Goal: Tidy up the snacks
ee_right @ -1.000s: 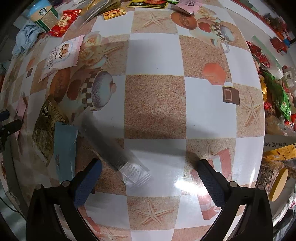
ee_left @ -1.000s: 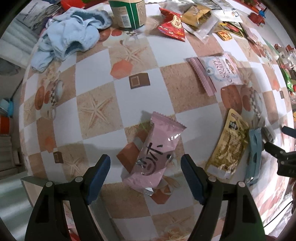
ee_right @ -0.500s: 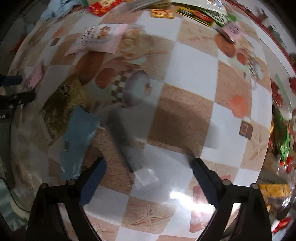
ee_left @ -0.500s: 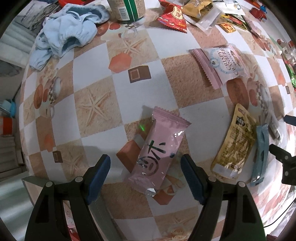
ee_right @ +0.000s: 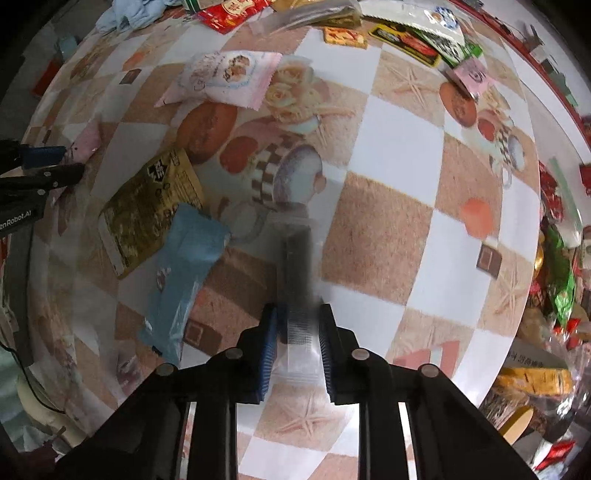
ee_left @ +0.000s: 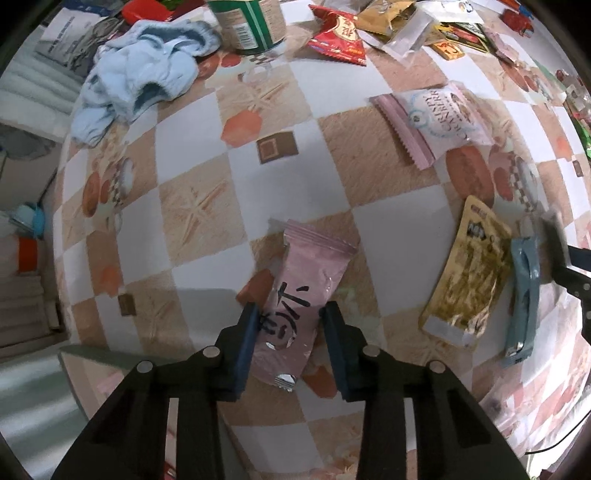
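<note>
While claws close: pink packet [ee_left: 295, 310] between left claw [ee_left: 290, 347] pads

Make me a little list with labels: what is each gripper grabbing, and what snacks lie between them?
surface: checkered tablecloth
left gripper: jaws closing around the pink packet
right gripper: shut on the dark clear-ended packet
between the grippers: gold packet and blue packet, lying flat side by side
farther back: pink-and-white cookie bag, blue cloth, green can, red packet
right edge: pile of more snacks
</note>
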The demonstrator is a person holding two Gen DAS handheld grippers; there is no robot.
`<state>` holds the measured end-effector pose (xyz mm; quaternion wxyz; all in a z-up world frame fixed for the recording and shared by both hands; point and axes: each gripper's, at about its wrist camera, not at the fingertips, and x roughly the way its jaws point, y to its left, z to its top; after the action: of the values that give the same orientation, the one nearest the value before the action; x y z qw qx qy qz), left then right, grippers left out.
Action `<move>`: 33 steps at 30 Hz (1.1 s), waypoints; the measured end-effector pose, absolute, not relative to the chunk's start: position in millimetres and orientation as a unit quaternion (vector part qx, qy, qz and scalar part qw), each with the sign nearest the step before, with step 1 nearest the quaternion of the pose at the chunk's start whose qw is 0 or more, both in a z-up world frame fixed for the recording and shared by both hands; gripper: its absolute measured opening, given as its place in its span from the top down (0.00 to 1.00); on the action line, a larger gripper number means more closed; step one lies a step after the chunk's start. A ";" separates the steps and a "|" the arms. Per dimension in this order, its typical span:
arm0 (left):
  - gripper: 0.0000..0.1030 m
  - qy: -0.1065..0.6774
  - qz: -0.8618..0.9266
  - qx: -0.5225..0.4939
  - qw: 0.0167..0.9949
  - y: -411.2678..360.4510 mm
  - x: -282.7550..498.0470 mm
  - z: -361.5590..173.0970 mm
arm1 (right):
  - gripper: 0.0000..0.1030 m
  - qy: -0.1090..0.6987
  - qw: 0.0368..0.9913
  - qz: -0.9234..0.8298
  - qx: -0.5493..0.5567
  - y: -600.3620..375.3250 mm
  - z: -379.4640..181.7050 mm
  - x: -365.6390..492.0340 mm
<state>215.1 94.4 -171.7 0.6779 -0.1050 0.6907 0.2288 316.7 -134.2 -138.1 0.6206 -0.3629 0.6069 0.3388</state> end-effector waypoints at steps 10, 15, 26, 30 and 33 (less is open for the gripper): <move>0.62 0.673 0.232 -0.141 0.688 66.4 167.6 -150.1 | 0.77 0.653 0.615 0.312 -0.314 -186.1 -140.7 279.0; 0.62 0.670 0.232 -0.171 0.684 61.6 145.5 -148.5 | 0.77 0.674 0.612 0.303 -0.281 -209.0 -136.4 255.3; 0.27 0.655 0.243 -0.173 0.694 80.1 155.3 -144.0 | 0.77 0.686 0.614 0.301 -0.250 -225.7 -124.8 240.7; 0.27 0.670 0.240 -0.158 0.685 76.8 170.1 -156.9 | 0.77 0.685 0.616 0.304 -0.243 -231.5 -112.2 253.8; 0.27 0.684 0.243 -0.151 0.671 74.6 177.6 -166.5 | 0.77 0.685 0.617 0.305 -0.241 -235.9 -103.6 272.7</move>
<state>177.6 74.6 -166.5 0.6712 -0.1508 0.6838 0.2431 272.7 -235.9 -103.6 0.6165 -0.2406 0.6847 0.3053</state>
